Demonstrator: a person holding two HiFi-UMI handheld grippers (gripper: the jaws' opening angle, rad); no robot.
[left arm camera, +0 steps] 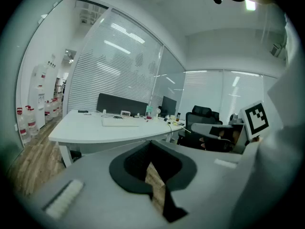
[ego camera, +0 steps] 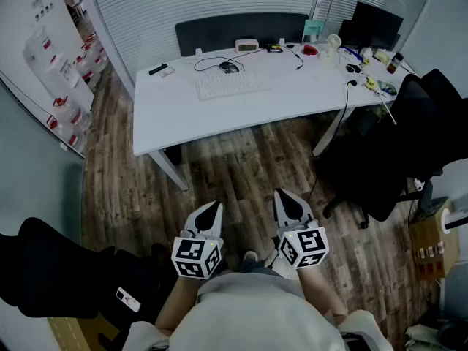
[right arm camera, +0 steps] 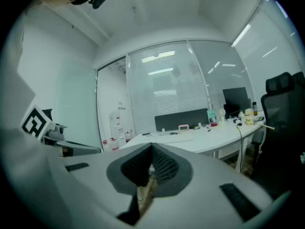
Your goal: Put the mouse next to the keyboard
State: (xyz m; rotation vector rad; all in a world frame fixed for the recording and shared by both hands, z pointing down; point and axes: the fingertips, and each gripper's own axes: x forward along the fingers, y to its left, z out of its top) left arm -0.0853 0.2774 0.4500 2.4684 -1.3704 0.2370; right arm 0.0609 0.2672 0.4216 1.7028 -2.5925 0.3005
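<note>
A white keyboard (ego camera: 229,85) lies on the white desk (ego camera: 219,112), well ahead of me. A dark corded mouse (ego camera: 229,67) sits just behind the keyboard, near the desk's far edge. The keyboard (left arm camera: 120,121) also shows small in the left gripper view, and faintly as a pale strip (right arm camera: 177,138) in the right gripper view. My left gripper (ego camera: 213,209) and right gripper (ego camera: 287,199) are held low over the wooden floor, close to my body, far short of the desk. Both are shut with nothing between their jaws.
A black office chair (ego camera: 409,134) stands at the desk's right end, with a cable hanging off the desk near it. Bottles, a monitor (ego camera: 373,22) and small clutter fill the desk's right part. Another dark chair (ego camera: 55,269) is at my left. Shelves with bottles (ego camera: 66,86) line the left wall.
</note>
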